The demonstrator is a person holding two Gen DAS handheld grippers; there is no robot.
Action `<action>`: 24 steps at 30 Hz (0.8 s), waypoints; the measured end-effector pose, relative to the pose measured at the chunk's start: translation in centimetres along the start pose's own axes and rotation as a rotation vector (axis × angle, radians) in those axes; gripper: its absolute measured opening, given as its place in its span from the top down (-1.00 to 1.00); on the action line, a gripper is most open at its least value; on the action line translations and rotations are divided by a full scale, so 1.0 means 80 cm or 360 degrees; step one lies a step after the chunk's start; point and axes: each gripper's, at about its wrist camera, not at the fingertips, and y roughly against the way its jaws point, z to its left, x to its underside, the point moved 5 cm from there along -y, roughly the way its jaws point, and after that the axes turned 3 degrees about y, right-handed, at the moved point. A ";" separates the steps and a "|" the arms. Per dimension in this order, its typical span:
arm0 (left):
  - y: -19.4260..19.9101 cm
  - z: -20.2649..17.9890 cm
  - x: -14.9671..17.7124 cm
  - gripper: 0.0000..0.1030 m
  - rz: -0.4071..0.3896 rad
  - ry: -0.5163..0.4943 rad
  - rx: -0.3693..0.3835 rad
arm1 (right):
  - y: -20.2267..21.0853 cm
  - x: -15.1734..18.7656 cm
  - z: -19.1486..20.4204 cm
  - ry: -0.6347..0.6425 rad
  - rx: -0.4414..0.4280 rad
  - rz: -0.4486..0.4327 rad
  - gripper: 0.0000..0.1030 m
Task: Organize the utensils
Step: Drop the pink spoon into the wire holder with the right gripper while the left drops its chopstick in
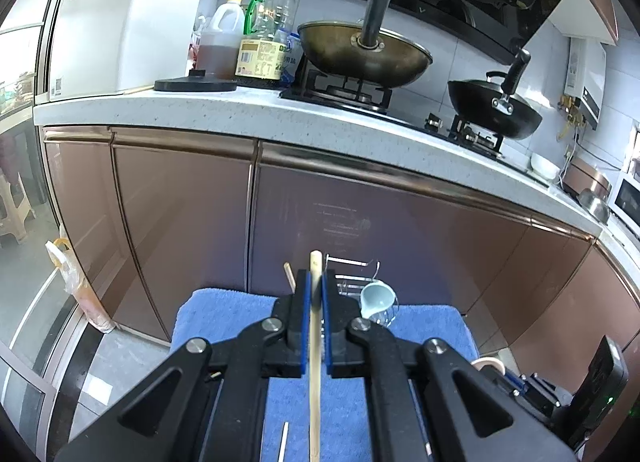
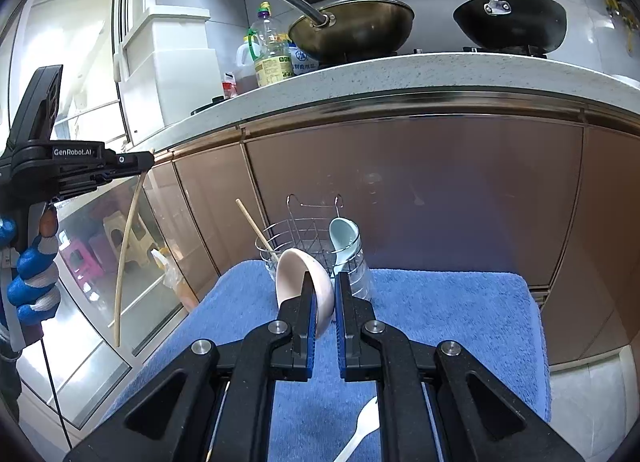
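open towel (image 2: 440, 314) right, wire caddy (image 2: 308, 230) against cabinet (image 2: 420, 182)

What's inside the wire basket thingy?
The wire basket holds one wooden chopstick leaning out on its left side, and a pale blue spoon on its right side. The pink spoon in the right gripper covers the basket's bottom.

The left tool (image 1: 316, 290) clamps a chopstick (image 1: 315, 342) (upright) — above the blue towel (image 1: 224, 310).

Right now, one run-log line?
left gripper: shut on chopstick | right gripper: shut on pink spoon | wire caddy: blue spoon, one chopstick
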 end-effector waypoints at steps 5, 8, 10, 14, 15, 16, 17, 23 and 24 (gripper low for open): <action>-0.009 0.002 -0.012 0.91 -0.0028 0.0030 0.0030 | -0.006 -0.004 -0.002 0.0003 0.0006 -0.0002 0.84; -0.014 0.004 -0.022 0.91 -0.0039 0.0041 0.0048 | -0.013 -0.012 -0.003 0.0016 0.0016 -0.0006 0.84; -0.017 0.004 -0.028 0.91 -0.0048 0.0041 0.0058 | -0.017 -0.019 -0.006 0.0031 0.0025 -0.0010 0.84; -0.029 0.007 -0.040 0.91 -0.0062 0.0046 0.0082 | -0.027 -0.036 -0.017 0.0036 0.0031 -0.0036 0.84; -0.033 0.007 -0.043 0.91 -0.0063 0.0045 0.0089 | -0.032 -0.042 -0.020 0.0040 0.0039 -0.0043 0.84; -0.038 0.008 -0.046 0.91 -0.0066 0.0045 0.0099 | -0.036 -0.048 -0.023 0.0041 0.0045 -0.0049 0.84; -0.043 0.008 -0.050 0.91 -0.0071 0.0043 0.0110 | -0.038 -0.052 -0.025 0.0041 0.0047 -0.0056 0.84; -0.062 0.000 -0.076 0.91 -0.0180 0.0044 0.0170 | -0.057 -0.091 -0.027 0.0078 0.0107 -0.0168 0.84; -0.063 -0.002 -0.082 0.91 -0.0227 0.0048 0.0166 | -0.060 -0.098 -0.027 0.0088 0.0132 -0.0194 0.84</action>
